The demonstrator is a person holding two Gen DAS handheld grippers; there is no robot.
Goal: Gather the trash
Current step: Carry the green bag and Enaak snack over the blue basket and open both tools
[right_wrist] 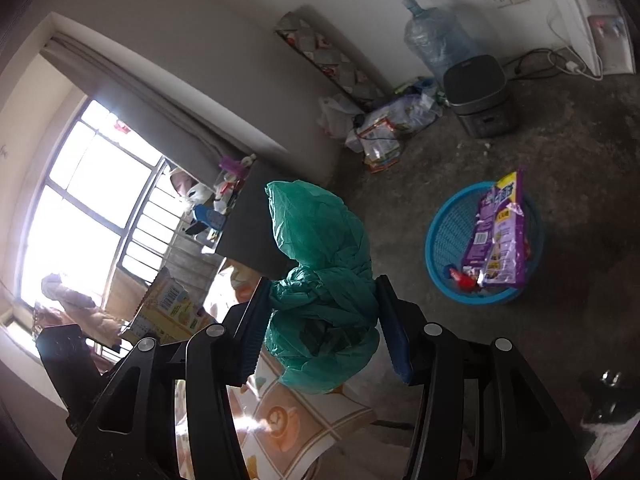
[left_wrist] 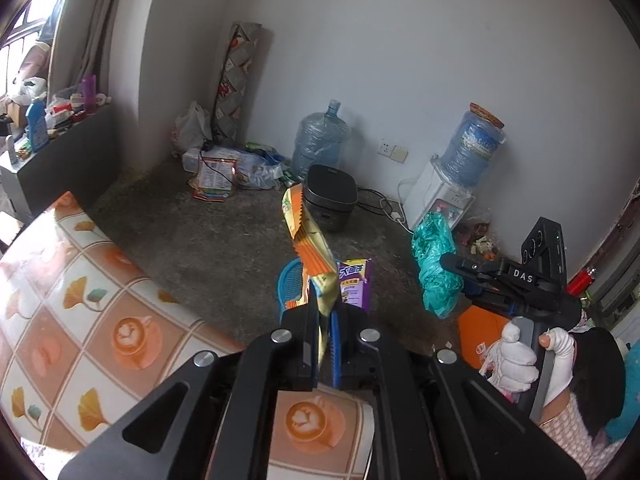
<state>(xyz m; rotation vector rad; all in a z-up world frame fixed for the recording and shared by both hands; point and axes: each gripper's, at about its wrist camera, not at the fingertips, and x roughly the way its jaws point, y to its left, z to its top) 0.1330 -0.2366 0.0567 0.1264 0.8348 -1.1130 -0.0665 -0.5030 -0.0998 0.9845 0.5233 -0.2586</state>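
Observation:
My left gripper (left_wrist: 325,320) is shut on an orange and yellow snack wrapper (left_wrist: 310,248) that stands up from the jaws above the table edge. My right gripper (right_wrist: 322,312) is shut on a crumpled green plastic bag (right_wrist: 320,264); the bag also shows in the left wrist view (left_wrist: 434,268). A blue basket (right_wrist: 444,236) sits on the floor with a purple snack packet (right_wrist: 498,232) and a small red wrapper (right_wrist: 460,278) in it. In the left wrist view the basket (left_wrist: 290,280) and purple packet (left_wrist: 354,280) lie just beyond my left fingers.
A table with a patterned orange cloth (left_wrist: 72,300) lies below both grippers. On the concrete floor stand a black cooker (left_wrist: 330,196), a water bottle (left_wrist: 320,136), a water dispenser (left_wrist: 444,192) and a litter pile (left_wrist: 224,168) by the wall. A cluttered ledge (left_wrist: 40,128) runs under the window.

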